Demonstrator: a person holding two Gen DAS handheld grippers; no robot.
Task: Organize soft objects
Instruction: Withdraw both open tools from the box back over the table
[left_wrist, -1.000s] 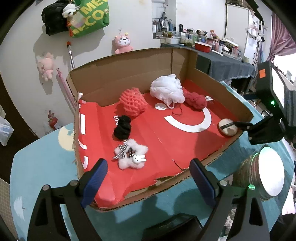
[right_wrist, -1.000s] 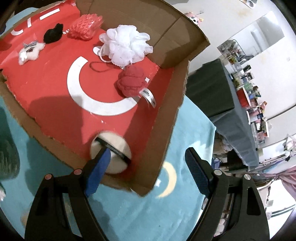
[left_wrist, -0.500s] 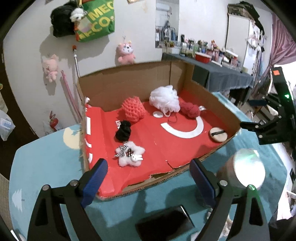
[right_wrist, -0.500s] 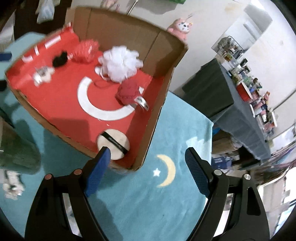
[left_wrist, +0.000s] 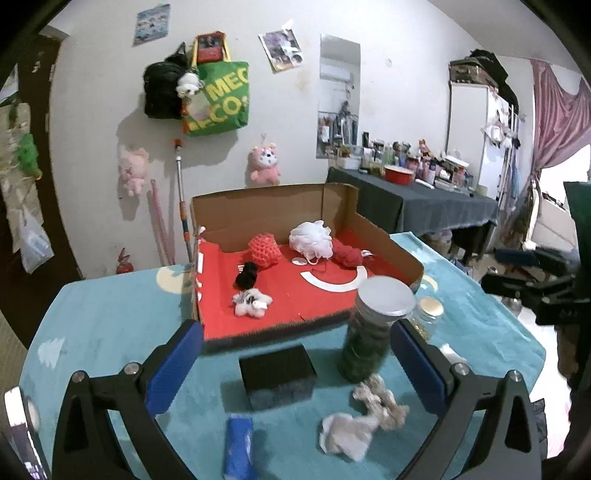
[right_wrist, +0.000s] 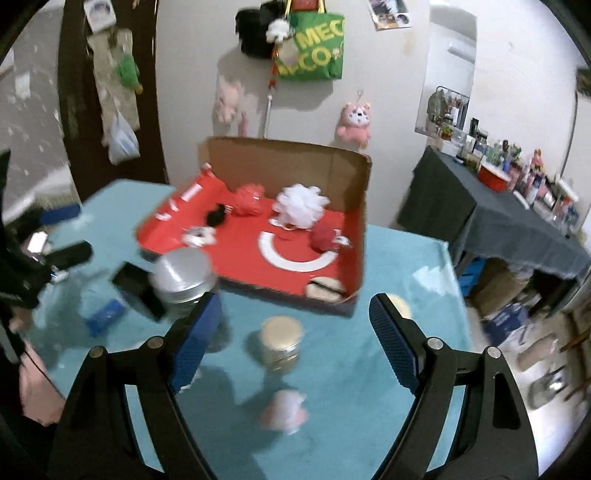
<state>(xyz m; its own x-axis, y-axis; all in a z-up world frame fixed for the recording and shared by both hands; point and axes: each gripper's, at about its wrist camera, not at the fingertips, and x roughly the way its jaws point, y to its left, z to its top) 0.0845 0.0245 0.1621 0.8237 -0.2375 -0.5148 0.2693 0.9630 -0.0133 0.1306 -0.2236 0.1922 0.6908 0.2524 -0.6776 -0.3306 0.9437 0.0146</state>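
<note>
Left gripper empty, jaws just opened wider, nothing between them; right gripper spread, empty too. Six soft objects sit in the cardboard box, including white pouf and round puff. Beige rope toy lies on the teal cloth near the left gripper.

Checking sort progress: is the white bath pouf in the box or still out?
In. The white bath pouf sits on the red floor of the cardboard box, near its back wall.
</note>
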